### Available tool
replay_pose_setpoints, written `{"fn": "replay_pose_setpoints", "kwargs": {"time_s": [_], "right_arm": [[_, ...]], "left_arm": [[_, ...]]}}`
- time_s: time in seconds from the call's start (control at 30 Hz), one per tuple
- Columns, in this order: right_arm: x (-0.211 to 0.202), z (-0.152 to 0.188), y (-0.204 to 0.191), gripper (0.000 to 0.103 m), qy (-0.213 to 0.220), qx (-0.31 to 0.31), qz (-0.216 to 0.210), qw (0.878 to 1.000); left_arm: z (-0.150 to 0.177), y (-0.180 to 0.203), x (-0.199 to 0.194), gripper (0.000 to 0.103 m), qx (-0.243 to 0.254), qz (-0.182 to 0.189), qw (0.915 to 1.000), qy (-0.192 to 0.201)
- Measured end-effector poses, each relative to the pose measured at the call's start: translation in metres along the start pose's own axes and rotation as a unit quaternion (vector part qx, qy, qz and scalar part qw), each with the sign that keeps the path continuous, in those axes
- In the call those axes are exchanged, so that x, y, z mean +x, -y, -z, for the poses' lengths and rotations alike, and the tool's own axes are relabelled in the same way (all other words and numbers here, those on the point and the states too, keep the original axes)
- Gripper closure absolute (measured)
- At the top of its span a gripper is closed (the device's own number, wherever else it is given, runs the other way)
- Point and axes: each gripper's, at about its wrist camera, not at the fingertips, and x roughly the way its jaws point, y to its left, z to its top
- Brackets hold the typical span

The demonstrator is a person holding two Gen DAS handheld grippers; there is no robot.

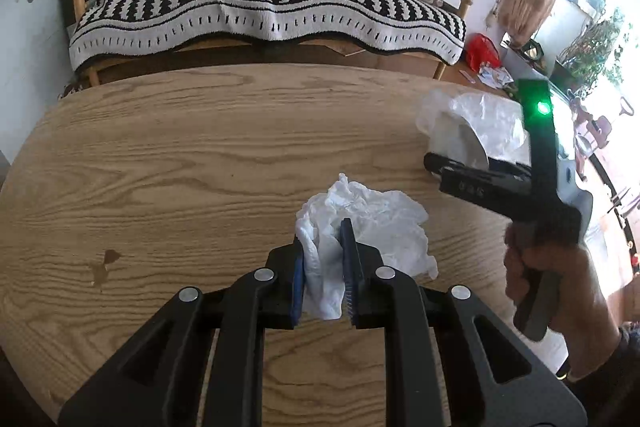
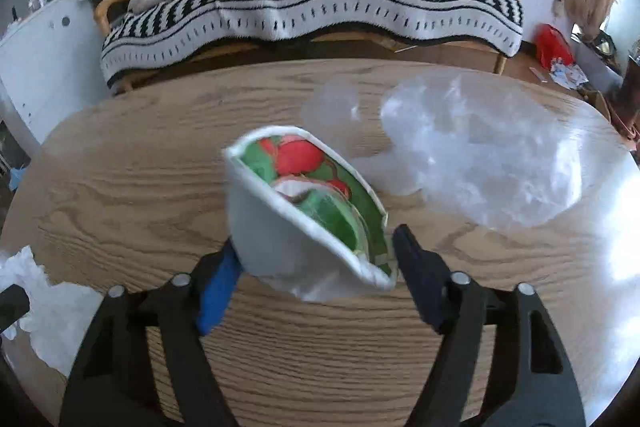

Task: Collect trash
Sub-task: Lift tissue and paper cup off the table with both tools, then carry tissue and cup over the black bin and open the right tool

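A round wooden table [image 1: 180,155] is filling both wrist views, with a striped sofa [image 1: 264,7] beyond its far edge at twelve o'clock. The left gripper [image 1: 323,267] is pinching a crumpled white tissue [image 1: 372,223], jaws nearly closed on it and held just above the tabletop. The right gripper [image 2: 316,267] is cradling a folded paper plate [image 2: 304,211] printed in red and green; its jaws are standing fairly wide with the plate's fold between them, the long crease running from ten o'clock to four o'clock. A clear plastic bag [image 2: 480,163] is lying at about one o'clock from the right gripper, nearer that hand than the left. Bare tabletop is lying open between plate and bag, and the table's right edge is close behind the bag.
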Motion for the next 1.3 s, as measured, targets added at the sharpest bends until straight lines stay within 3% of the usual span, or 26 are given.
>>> {"fn": "replay_pose_setpoints", "kwargs": {"time_s": [0.27, 0.53, 0.73, 0.87, 1.03, 1.3], "right_arm": [[-0.091, 0.056, 0.055, 0.036, 0.036, 0.070, -0.007, 0.997], [-0.175, 0.122, 0.122, 0.035, 0.047, 0.131, 0.030, 0.990], [-0.239, 0.167, 0.181, 0.035, 0.062, 0.158, 0.075, 0.983], [-0.282, 0.208, 0.234, 0.035, 0.069, 0.195, 0.114, 0.972], [-0.331, 0.268, 0.302, 0.035, 0.063, 0.252, 0.166, 0.951], [-0.376, 0.359, 0.379, 0.035, 0.043, 0.334, 0.199, 0.920]], "left_arm": [[0.002, 0.030, -0.006, 0.088, 0.037, 0.016, 0.9991, 0.013], [0.006, 0.087, -0.015, 0.088, 0.068, 0.060, 0.9955, 0.027], [0.014, 0.151, -0.021, 0.088, 0.092, 0.106, 0.9894, 0.037], [0.028, 0.205, -0.020, 0.088, 0.117, 0.139, 0.9825, 0.040], [0.056, 0.278, -0.018, 0.088, 0.169, 0.188, 0.9670, 0.035], [0.105, 0.368, -0.017, 0.088, 0.233, 0.243, 0.9416, 0.016]]}}
